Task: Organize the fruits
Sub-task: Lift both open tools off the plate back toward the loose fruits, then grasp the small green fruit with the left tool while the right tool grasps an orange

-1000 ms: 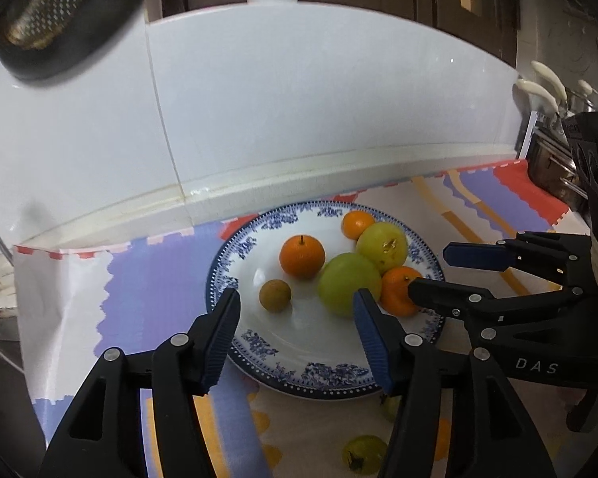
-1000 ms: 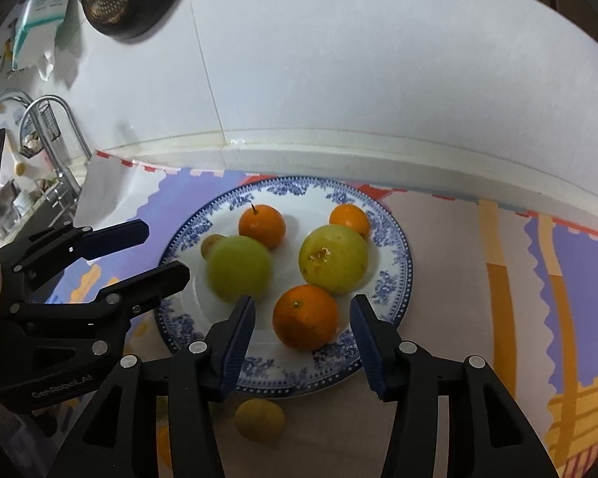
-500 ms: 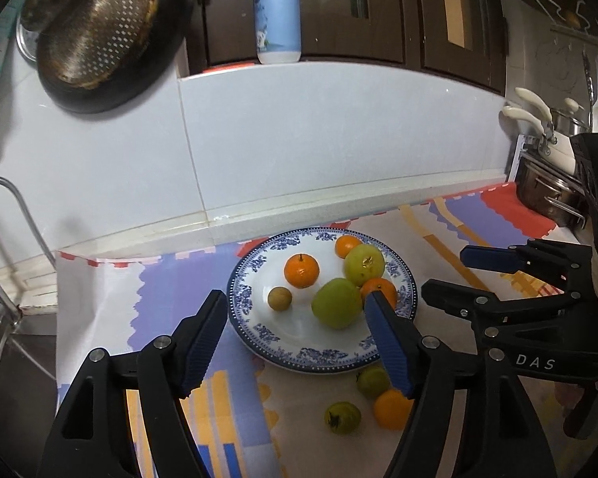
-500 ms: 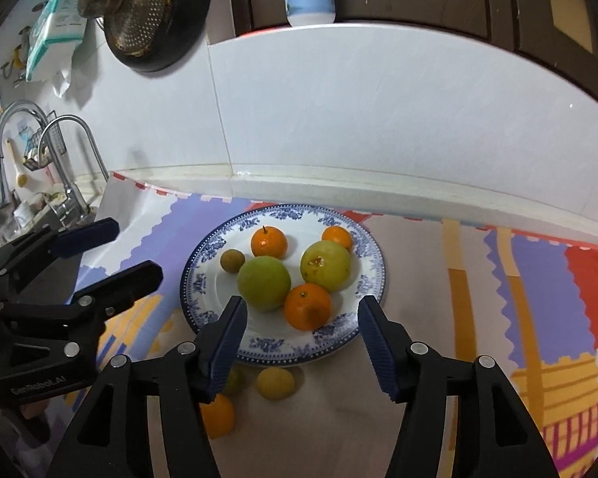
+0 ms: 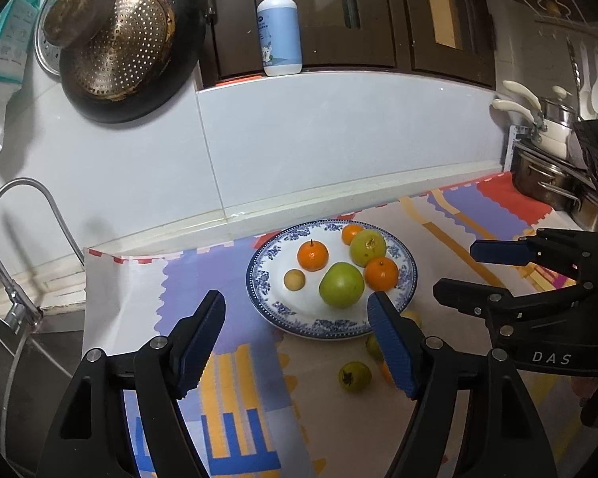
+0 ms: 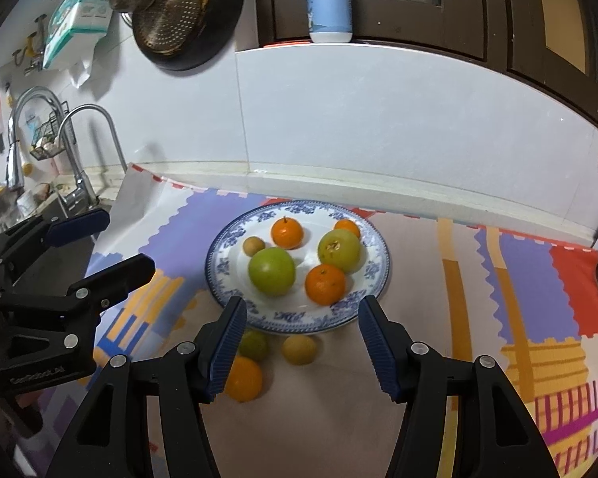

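White tiled wall (image 5: 339,139), dark wood cabinets (image 5: 378,12) above, sink tap (image 6: 83,151) left.

A plate (image 6: 378,279) sits on the mat (image 6: 518,279) covering the surface ahead of me, near the back wall, with six fruits on it: a large apple (image 6: 272,271) at the front, a small round fruit (image 6: 254,245) to its left, and the rest behind and to its right. Three loose fruits (image 6: 298,349) lie on the mat just before the plate's near rim. A faucet (image 6: 79,151) stands far left, pots (image 5: 546,175) far right, and a pump bottle (image 5: 279,36) on the ledge behind.
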`<state>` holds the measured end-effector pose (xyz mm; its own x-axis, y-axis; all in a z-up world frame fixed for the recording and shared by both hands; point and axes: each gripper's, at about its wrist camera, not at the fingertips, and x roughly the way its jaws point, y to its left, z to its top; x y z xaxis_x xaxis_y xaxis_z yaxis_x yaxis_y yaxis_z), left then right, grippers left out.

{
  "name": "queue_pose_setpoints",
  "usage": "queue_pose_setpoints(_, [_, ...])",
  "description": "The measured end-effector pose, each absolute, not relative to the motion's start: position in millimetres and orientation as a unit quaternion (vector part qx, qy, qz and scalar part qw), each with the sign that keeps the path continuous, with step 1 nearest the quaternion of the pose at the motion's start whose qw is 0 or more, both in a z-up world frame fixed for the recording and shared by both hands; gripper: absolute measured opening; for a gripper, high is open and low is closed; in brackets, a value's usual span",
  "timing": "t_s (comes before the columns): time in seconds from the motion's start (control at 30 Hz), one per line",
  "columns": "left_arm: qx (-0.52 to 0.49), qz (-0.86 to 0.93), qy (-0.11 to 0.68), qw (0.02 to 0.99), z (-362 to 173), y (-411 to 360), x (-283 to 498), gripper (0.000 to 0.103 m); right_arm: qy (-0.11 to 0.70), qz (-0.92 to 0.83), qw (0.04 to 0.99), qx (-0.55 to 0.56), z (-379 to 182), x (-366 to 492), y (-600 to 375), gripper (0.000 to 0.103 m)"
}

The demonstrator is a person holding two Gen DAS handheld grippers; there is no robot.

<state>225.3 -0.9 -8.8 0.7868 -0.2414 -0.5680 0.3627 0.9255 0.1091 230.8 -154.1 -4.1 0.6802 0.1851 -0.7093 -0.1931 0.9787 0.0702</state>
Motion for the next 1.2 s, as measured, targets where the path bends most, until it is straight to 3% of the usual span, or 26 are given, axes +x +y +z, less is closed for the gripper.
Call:
queue_pose_setpoints(0.5, [0.169,-0.231,0.284,0.915,-35,3,209,0.072,0.425,0.132,0.895,-0.033,-24,214,-128,0.059])
queue_pose_setpoints(1.0, [0.172,-0.325,0.348,0.863,-79,-3,234,0.052,0.496,0.169,0.851,-0.050,-71,233,-114,0.058])
queue_pose_setpoints(1.2, [0.160,-0.353,0.374,0.843,-93,-8,245,0.046,0.509,0.173,0.842,-0.042,-82,241,-114,0.050])
